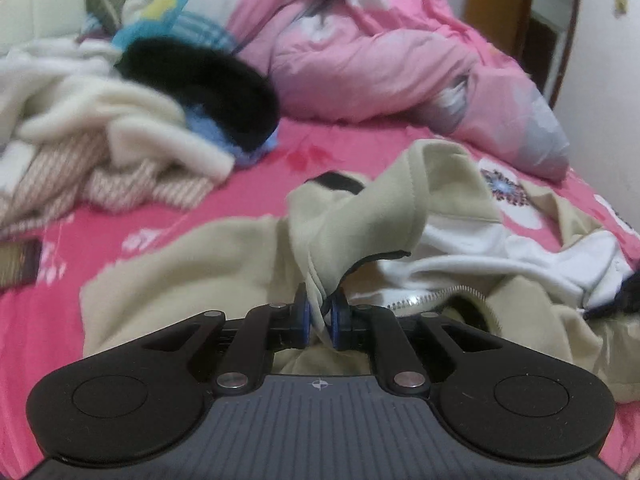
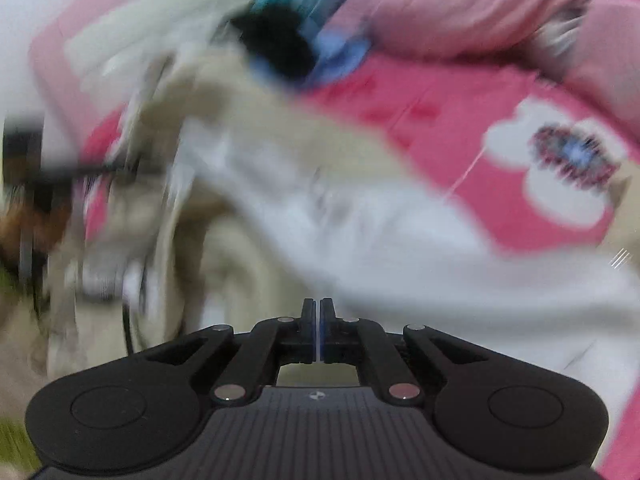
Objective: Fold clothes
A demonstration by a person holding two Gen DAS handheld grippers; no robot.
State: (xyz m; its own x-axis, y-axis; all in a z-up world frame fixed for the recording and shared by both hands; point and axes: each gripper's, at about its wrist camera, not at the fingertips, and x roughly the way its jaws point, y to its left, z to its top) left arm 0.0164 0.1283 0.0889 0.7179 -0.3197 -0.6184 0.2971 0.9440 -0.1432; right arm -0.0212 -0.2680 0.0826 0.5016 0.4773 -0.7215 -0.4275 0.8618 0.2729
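Your left gripper has its fingers clamped on a raised fold of the beige jacket, which lies rumpled, white lining up, on the pink bed. Your right gripper looks pinched together with nothing visibly held; that view is blurred. Judging by this, you're mid-fold: find a matching edge next.

Open bed: bare pink sheet between the beige jacket and the clothes heap.
Left obstacle: clothes heap, topped by a black furry item.
Far obstacle: pink quilt, bunched across the bed's far side.
Near obstacle: beige jacket, spread just ahead.
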